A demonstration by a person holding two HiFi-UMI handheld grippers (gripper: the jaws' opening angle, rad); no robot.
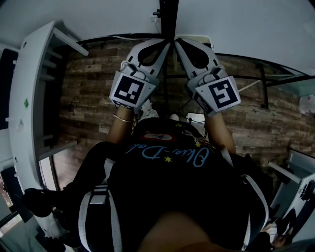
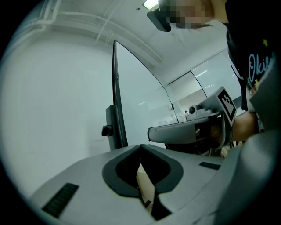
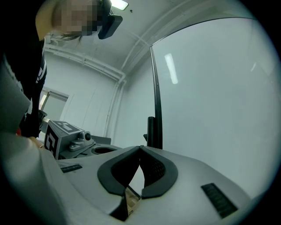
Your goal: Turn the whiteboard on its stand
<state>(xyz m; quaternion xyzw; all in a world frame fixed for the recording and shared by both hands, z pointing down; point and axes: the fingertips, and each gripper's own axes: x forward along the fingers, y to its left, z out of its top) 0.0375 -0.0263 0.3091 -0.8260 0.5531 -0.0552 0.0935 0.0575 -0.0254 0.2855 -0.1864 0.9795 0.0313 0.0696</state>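
The whiteboard stands edge-on in front of me, and its black frame edge [image 1: 169,15] runs up between my two grippers. My left gripper [image 1: 165,46] is shut with its tips just left of that edge, and nothing is between them. My right gripper [image 1: 179,44] is shut just right of it, also empty. In the left gripper view the shut tips [image 2: 140,146] point at the frame edge [image 2: 116,88] and a black knob [image 2: 106,130] on the stand, with the white board face [image 2: 57,110] at left. In the right gripper view the shut tips [image 3: 140,147] face the edge [image 3: 155,88], with the board face [image 3: 215,101] at right.
A white shelf unit [image 1: 29,98] stands at the left on the wood-pattern floor [image 1: 83,93]. Black stand bars [image 1: 265,83] cross the floor at the right, with white furniture [image 1: 300,172] beyond. My dark shirt fills the lower head view.
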